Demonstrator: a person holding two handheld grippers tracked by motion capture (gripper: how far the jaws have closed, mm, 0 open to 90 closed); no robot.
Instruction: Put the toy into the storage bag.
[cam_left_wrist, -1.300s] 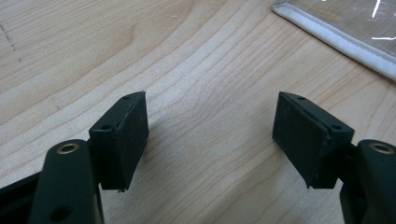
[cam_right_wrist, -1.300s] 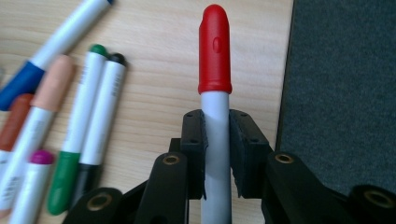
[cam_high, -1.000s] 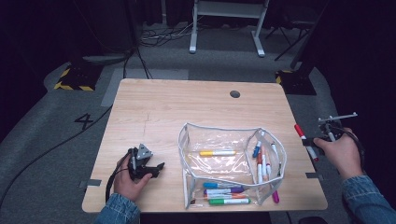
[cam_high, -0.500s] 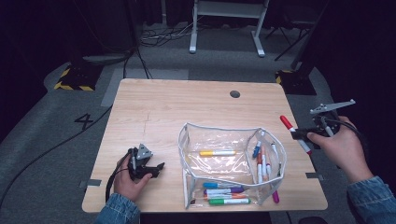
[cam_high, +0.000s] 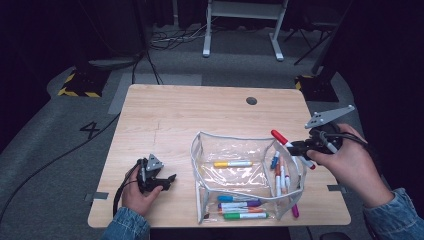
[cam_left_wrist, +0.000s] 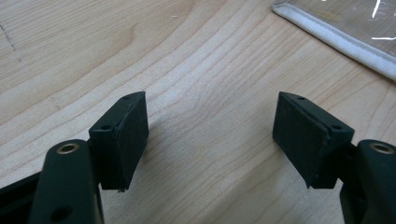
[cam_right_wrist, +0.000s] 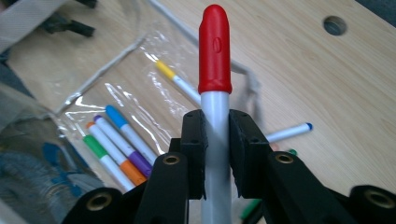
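Carrying a red-capped marker (cam_right_wrist: 215, 84) in my right gripper (cam_high: 306, 146) at the moment, jaws clamped tight on its white barrel, cap poking out past the tips toward the clear pouch (cam_high: 240, 175). In the high view it's hanging in the air just over the pouch's right-hand edge, off the table (cam_high: 190, 110). So I'd call this the carry-and-drop step of packing markers into the pouch.

Plenty are lying on or in the clear plastic: a yellow marker (cam_high: 232, 163) in the middle, a bunch near the front edge including a green marker (cam_high: 245, 216), and a few more along the right side. Can't really tell which ones are properly inside versus just sitting on a flap.

My left gripper (cam_high: 159, 180) is resting on the wood left of the pouch, jaws spread wide with nothing between them, the pouch's white trim just up ahead.

Next move, I reckon: swing the red one over the open middle, tip it down, then let go, ideally without snagging the rim
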